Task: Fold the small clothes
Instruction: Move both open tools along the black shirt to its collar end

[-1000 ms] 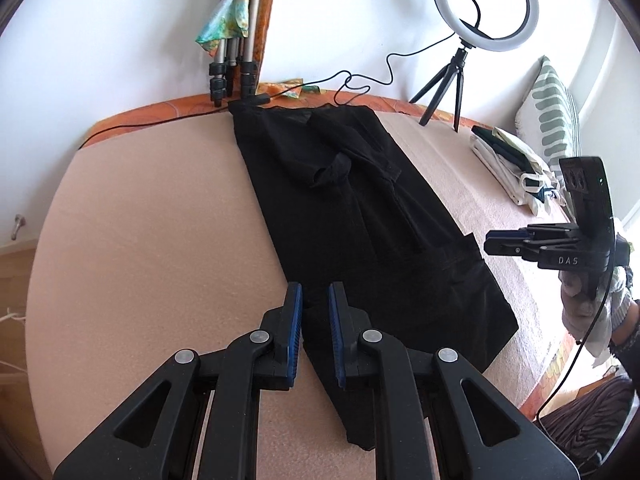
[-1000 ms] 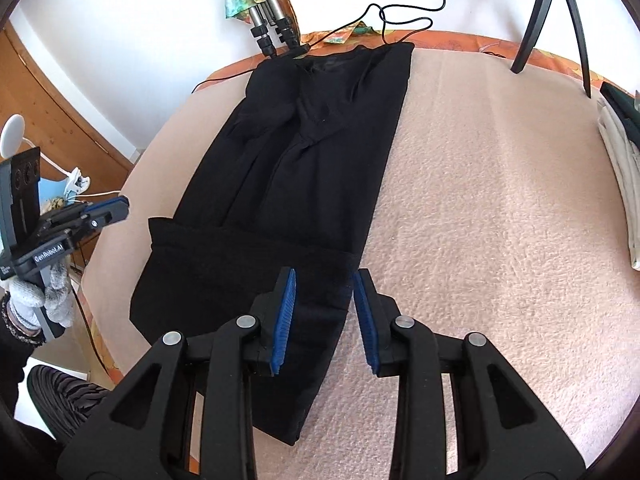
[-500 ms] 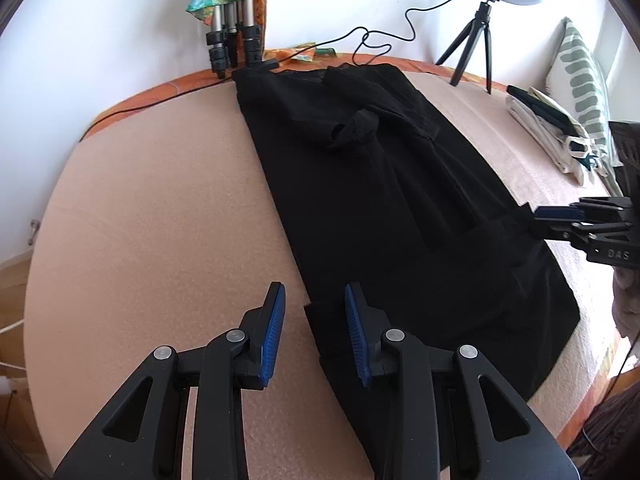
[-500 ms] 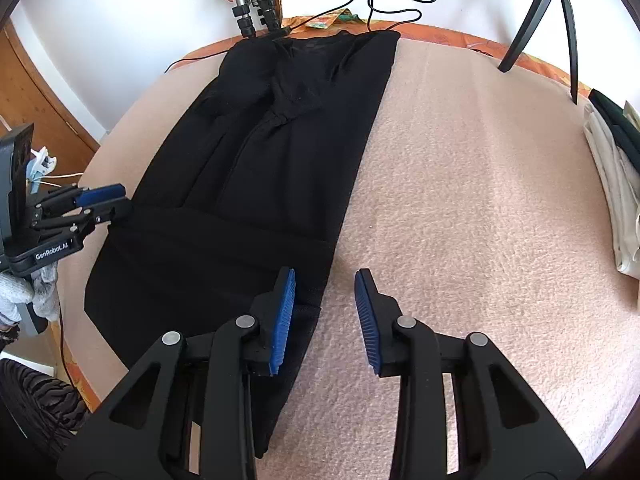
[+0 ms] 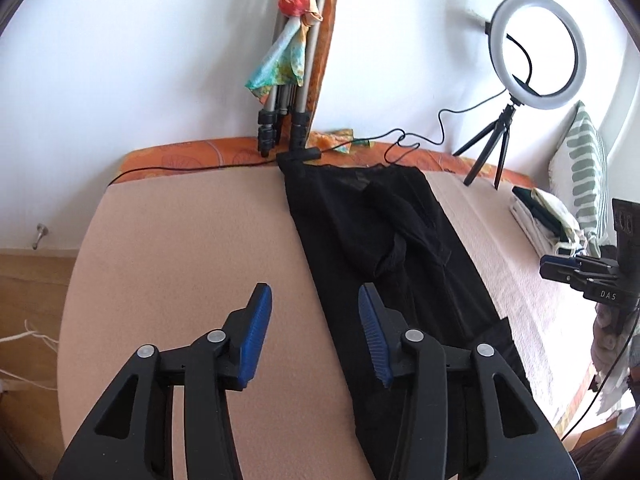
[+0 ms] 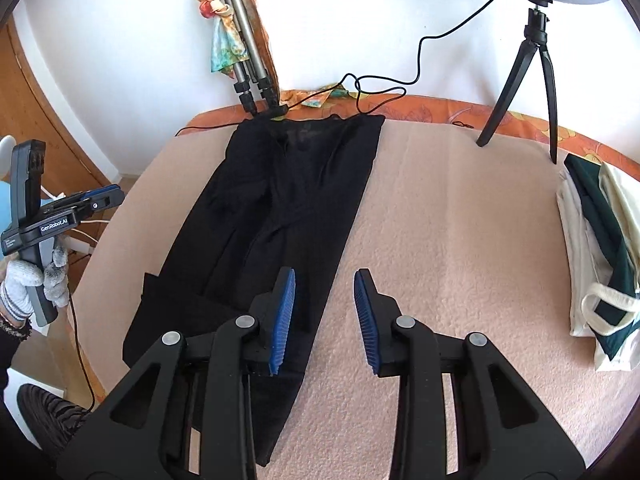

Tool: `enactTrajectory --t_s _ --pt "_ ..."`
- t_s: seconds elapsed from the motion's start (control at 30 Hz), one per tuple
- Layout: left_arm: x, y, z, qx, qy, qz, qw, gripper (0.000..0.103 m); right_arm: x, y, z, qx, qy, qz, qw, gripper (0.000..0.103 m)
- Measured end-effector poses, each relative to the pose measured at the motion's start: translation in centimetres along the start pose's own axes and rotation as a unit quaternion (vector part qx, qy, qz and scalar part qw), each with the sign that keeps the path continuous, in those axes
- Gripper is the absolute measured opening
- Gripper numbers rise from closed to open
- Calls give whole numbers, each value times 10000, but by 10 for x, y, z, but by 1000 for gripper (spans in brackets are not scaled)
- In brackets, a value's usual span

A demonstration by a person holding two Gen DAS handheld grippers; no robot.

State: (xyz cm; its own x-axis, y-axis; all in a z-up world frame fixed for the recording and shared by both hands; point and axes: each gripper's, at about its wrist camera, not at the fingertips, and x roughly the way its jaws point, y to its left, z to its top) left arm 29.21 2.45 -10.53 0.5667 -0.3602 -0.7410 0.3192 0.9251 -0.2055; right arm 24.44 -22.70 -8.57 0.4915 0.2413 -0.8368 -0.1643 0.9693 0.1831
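Since a second ago your left gripper (image 5: 314,318) has let go of the black garment's (image 5: 384,248) edge and lifted away, and its jaws are opening now with nothing between them; your right gripper (image 6: 325,308) has risen too, with its gap unchanged. Your left blue pads (image 5: 258,324) stand apart over the seam where the garment's long left edge meets the pink blanket (image 5: 192,264), one pad above bare blanket, the other above black cloth, neither touching it. Your right gripper's pads (image 6: 283,312) are parted by a moderate gap and hold nothing; they hover over the garment's right edge, one above the cloth, the other above the blanket. Outward from there, the garment lies flat in a long strip down the middle of the bed, its far end at the orange bed border (image 6: 432,110), its near end doubled over into a wider flap. Beyond it a folded tripod (image 5: 288,92) with a colourful scarf (image 5: 284,56) leans on the white wall, and a ring light (image 5: 538,50) on a small stand sits at the far right corner. A stack of folded pale and dark green clothes (image 6: 596,240) lies at the blanket's right side, next to a striped pillow (image 5: 580,176). Your gloved left hand (image 6: 28,280) grips its handle off the bed's left edge.
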Motion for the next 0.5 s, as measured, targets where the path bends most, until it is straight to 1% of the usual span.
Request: enactTrajectory --t_s 0.07,0.17,0.2,0.4,0.43,0.5 --pt "6 11 19 -117 -3 -20 9999 45 6 -3 18 -36 -9 27 10000 33" --pt "20 18 42 -95 13 -8 10000 45 18 -13 44 -77 -1 -85 9999 33" --pt "28 21 51 -92 59 -56 9999 45 23 -17 52 -43 -3 -96 9999 33" --pt "80 32 74 -185 229 -248 9993 45 73 -47 97 207 38 69 9998 33" --pt "89 33 76 -169 242 -264 9992 45 83 -51 104 214 73 188 9996 33" --pt "106 35 78 -167 272 -282 9991 45 99 -56 116 167 49 223 9996 33"
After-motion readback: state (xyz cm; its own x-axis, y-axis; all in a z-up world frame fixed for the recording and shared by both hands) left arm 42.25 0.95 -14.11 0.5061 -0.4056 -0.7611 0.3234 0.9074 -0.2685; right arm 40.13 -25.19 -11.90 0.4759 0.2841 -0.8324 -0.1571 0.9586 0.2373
